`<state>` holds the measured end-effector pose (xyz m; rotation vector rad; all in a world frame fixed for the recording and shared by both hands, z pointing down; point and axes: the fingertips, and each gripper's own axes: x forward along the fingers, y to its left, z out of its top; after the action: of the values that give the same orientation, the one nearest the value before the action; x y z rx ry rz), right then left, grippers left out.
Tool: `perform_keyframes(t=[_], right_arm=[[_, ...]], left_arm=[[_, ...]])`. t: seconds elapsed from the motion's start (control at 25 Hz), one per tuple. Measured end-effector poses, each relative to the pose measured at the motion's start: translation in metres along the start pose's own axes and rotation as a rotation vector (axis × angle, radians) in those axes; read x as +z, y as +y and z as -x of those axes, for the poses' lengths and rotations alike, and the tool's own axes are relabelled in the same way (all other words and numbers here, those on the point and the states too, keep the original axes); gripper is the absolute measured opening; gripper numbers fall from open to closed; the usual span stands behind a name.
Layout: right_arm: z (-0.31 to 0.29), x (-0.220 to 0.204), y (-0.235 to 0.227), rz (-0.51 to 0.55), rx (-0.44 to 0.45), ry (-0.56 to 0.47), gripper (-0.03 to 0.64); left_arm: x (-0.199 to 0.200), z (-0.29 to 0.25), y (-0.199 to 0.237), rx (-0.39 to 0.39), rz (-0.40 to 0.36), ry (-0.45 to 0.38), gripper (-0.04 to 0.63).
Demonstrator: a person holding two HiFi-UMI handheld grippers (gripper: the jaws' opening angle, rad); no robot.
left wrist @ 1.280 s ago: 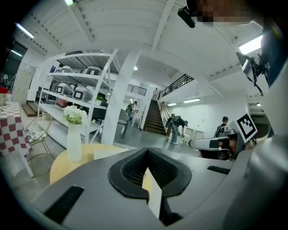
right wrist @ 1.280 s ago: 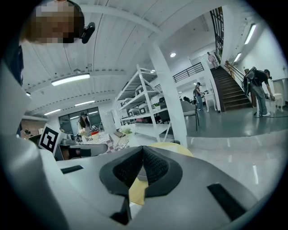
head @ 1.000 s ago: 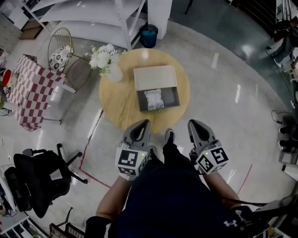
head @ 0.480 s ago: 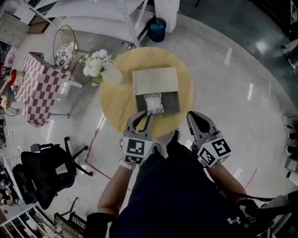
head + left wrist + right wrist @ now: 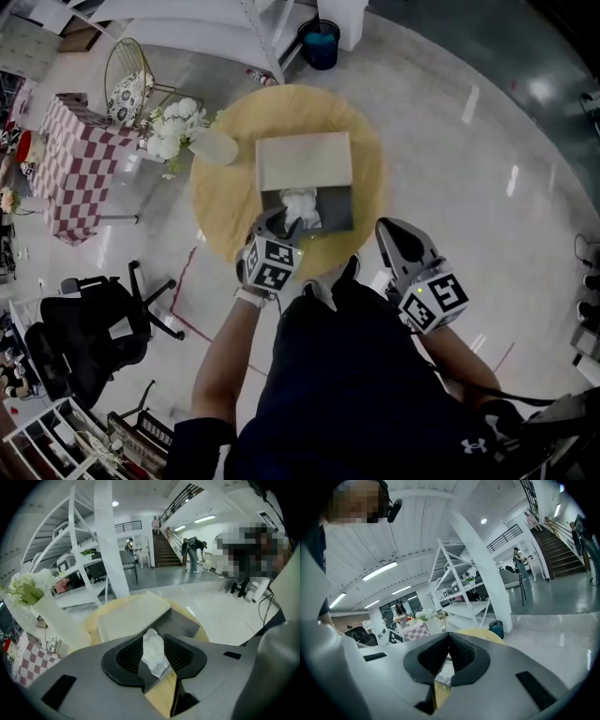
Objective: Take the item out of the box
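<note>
On the polished grey floor [image 5: 487, 141], a round wooden table [image 5: 225, 202] stands in front of the person. To the left of it are a smaller table under a red-and-white checked cloth [image 5: 67, 169] and a black office chair [image 5: 84, 333].

On the round table lies a grey box [image 5: 339, 208], open, with its pale lid [image 5: 304, 160] folded back on the far side. The item [image 5: 300, 204], a crumpled white bundle, lies inside the box against its left half, not yet lifted out.

The left gripper [image 5: 272, 220] is pitched downward over the near left corner of the box. Its fingers have just been opening and now stand apart. In the left gripper view the white item shows in the gap between them; the pads do not press on it.

The right gripper [image 5: 392, 230] is held off the near right edge of the table, clear of the box. Its fingers are together and hold nothing.

A white vase [image 5: 214, 146] of white flowers [image 5: 169, 131] stands at the table's left edge, well apart from the box.
</note>
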<state>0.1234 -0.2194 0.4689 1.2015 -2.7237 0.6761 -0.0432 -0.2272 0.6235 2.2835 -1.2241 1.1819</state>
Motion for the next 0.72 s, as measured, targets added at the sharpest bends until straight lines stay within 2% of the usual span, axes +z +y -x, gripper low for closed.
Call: perform_keyframes(t=[0.16,0.48,0.72], right_arm=[[-0.002,-0.003,-0.011,-0.023,0.003,0.014,0.008],[-0.005,-0.005,-0.028,-0.057,-0.039,0.001,0.008],[-0.002,-0.022,-0.027,-0.075,-0.077,0.025,0.008]], left_arm=[[-0.010,-0.026,0.007,-0.012,-0.009,0.095,0.146],[-0.044,-0.075,-0.003,-0.100,-0.124,0.286,0.153],[-0.065,-0.089,-0.002,-0.123,-0.136,0.370,0.161]])
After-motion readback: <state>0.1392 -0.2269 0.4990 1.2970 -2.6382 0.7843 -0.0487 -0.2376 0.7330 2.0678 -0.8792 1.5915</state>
